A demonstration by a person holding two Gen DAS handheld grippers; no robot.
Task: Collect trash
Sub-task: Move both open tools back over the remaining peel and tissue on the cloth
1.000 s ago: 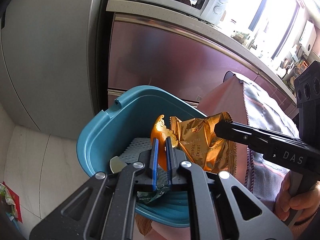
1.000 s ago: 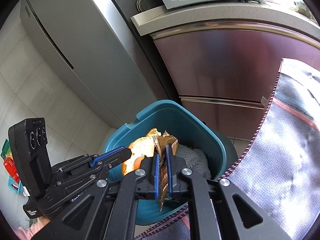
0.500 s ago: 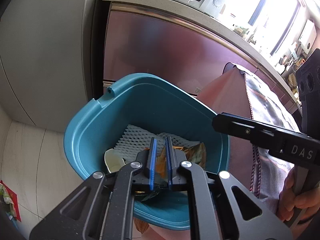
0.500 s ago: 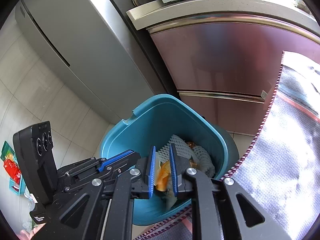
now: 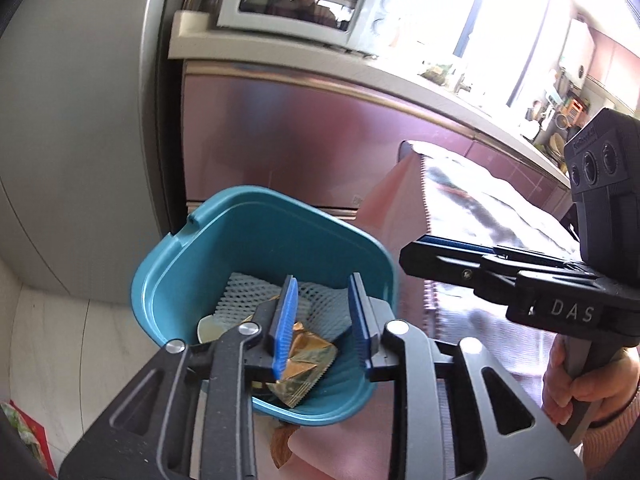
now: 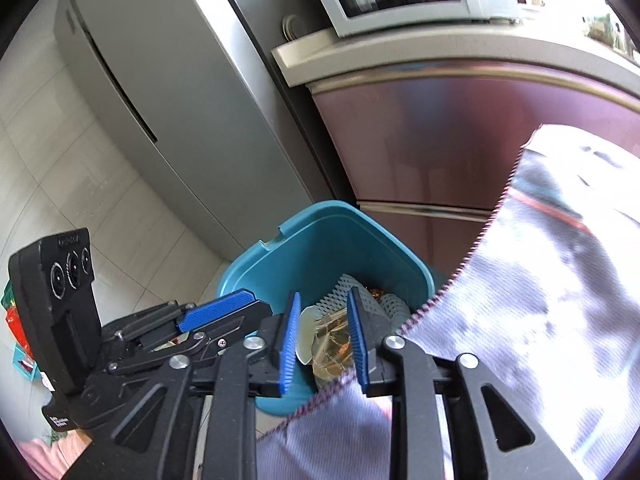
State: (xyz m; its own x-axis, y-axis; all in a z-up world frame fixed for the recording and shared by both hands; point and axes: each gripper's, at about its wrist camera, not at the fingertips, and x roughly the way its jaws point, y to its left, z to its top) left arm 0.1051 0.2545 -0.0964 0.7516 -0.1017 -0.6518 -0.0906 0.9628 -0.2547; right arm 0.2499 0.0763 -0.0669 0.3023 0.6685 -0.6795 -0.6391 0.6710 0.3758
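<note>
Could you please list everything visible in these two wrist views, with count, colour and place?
trash bin: one, teal, on the floor before the cabinet.
foam fruit net: one, white, inside the bin.
snack wrapper: one, gold, in the bin, on top.
small dish-like piece: one, cream, in the bin at its left side.
microwave: one, white, on the counter.
cabinet front: one, glossy maroon, under the counter.
refrigerator: one, grey, left of the cabinet.
tablecloth: one, grey with a red stripe, right of the bin.
left gripper: black with blue pads, jaws just opened, nothing between them.
right gripper: same, just opened, above the bin.
hand: one, on the right gripper's handle.
</note>
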